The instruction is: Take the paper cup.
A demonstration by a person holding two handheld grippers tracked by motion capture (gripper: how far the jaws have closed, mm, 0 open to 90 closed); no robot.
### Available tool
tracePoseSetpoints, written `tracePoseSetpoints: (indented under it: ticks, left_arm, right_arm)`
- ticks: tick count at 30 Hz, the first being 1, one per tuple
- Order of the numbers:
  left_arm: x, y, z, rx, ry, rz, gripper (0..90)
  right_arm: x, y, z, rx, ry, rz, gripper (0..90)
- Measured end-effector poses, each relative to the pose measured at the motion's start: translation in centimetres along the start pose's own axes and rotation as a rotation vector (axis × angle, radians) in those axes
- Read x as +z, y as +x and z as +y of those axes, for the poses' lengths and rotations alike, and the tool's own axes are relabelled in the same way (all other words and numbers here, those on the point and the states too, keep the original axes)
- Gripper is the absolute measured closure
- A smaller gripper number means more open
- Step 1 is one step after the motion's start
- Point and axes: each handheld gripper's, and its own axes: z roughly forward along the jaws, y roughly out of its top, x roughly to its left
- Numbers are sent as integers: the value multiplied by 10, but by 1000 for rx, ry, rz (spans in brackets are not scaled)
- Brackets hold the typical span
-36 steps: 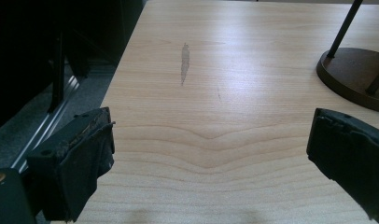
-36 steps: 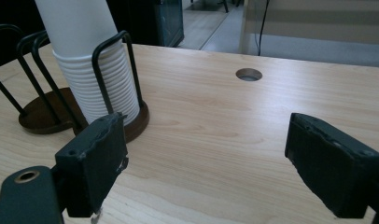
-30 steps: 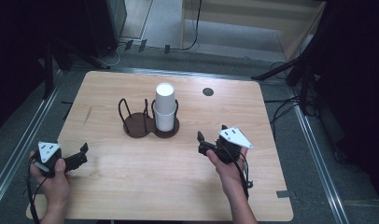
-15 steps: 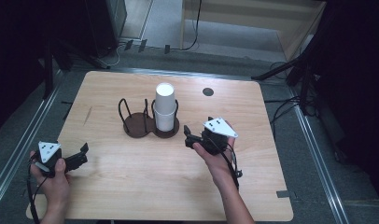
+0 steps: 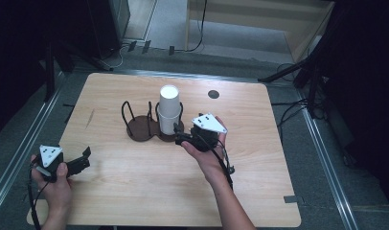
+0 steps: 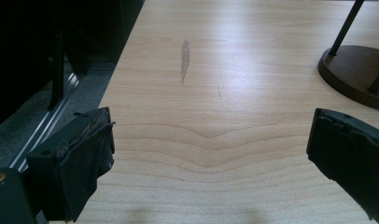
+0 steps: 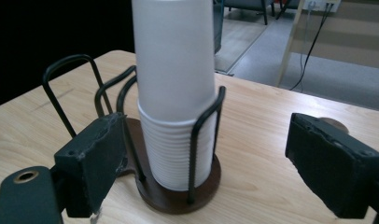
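Standing in a two-ring wire holder (image 5: 147, 125) mid-table (image 5: 259, 158), one stack of white cups (image 5: 169, 109) fills the right ring; the left ring is bare. The right gripper (image 5: 181, 139) gapes wide just beside the stack, wires between. The left gripper (image 5: 82, 160) sits wide open, holding nothing, near the edge.

We see the cups (image 7: 176, 93) cut off at the top edge, and the holder (image 6: 355, 70) cropped beside them.

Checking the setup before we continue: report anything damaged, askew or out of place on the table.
Nothing serious. The paper cup stack stands upright in its wire holder. One grey scuff mark streaks the wooden table near its left edge.
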Motion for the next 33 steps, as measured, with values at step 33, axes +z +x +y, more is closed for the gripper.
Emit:
tracePoseSetpoints:
  ticks: [33]
  left_arm:
    - [1, -1, 0, 5, 2, -2, 13]
  right_arm:
    - [68, 21, 23, 24, 15, 5, 137]
